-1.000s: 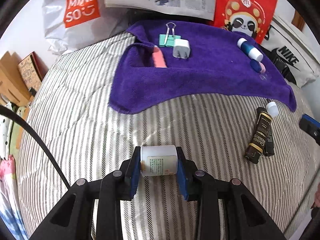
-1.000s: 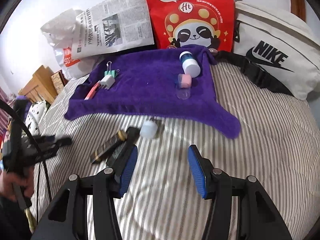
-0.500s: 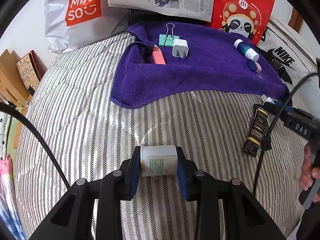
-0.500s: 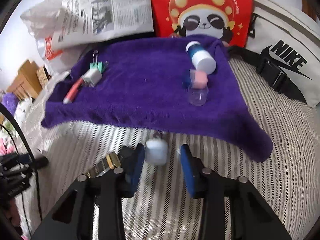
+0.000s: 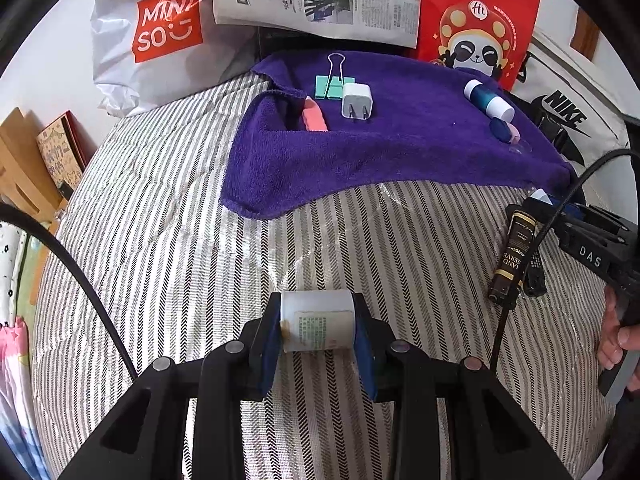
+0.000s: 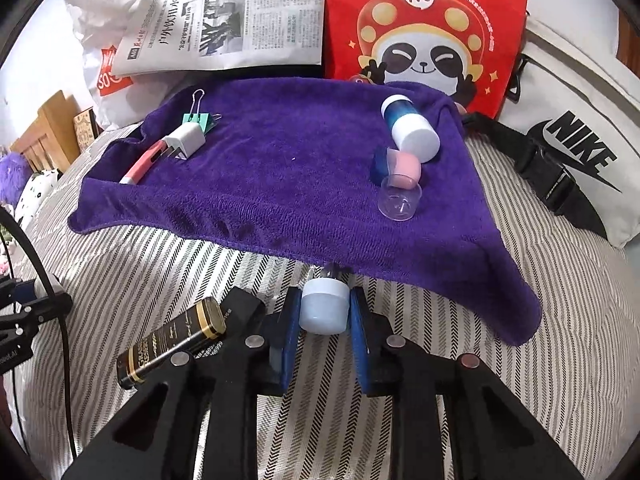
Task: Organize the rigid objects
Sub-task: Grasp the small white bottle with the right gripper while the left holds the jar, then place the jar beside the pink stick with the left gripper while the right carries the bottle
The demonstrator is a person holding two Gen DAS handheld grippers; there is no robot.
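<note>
Right claw (image 6: 325, 312) just closed on the small cap (image 6: 323, 307), left claw (image 5: 318, 326) pinching the bottle (image 5: 318, 325); we judge both light, rigid, slick-sided.

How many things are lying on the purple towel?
5, though folds may hide more. On the purple towel, at its left: a green binder clip, a white charger plug, a pink pen. At its right: a blue-and-white bottle, a small pink-capped bottle.
</note>
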